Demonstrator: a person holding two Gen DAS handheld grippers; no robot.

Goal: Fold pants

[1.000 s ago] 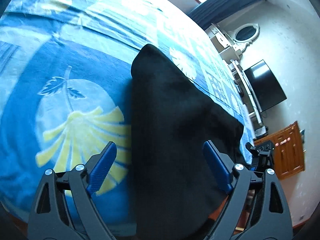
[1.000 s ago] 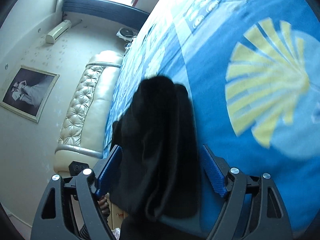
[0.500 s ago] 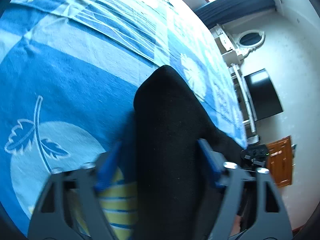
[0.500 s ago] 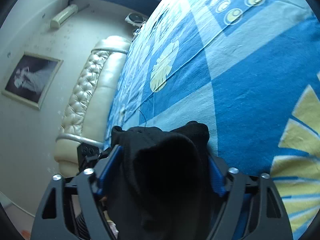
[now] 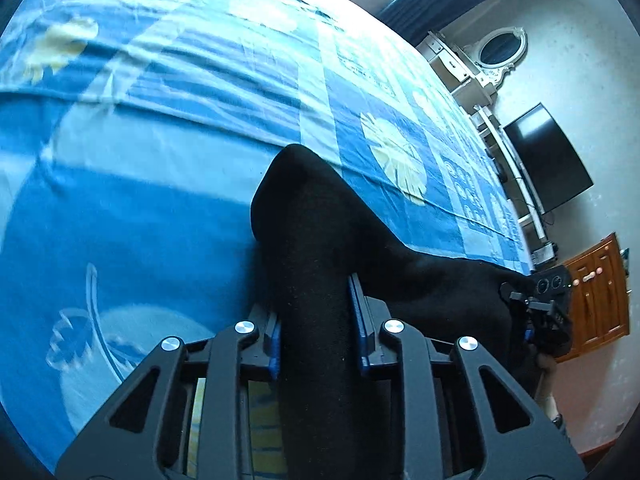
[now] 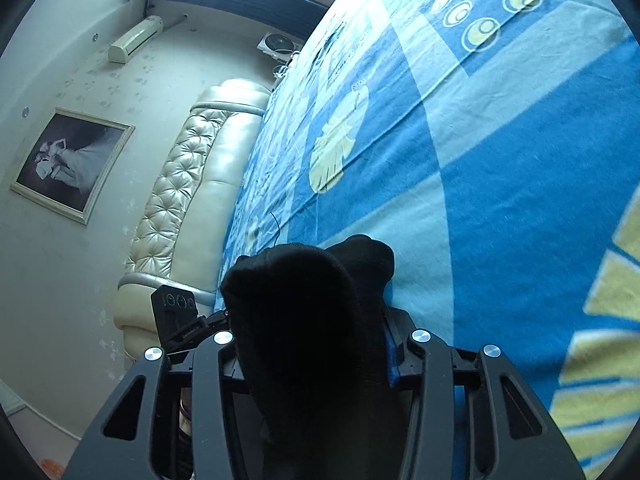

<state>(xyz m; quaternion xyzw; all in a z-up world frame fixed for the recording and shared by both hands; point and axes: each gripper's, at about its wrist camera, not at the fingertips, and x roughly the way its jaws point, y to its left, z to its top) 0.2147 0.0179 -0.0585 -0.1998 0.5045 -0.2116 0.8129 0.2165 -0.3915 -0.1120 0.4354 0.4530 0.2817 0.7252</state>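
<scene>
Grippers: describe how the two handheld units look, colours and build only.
Both the left gripper and the right gripper have matte black frames with triangular cut-outs and round silver bolt heads. Their fingers carry blue pads. No cables or sleeves show.

Black pants — blue bedspread (yellow leaves).

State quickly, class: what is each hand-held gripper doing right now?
Left hand-held gripper: closed on the black pants.
Right hand-held gripper: closed on the same pants.
</scene>
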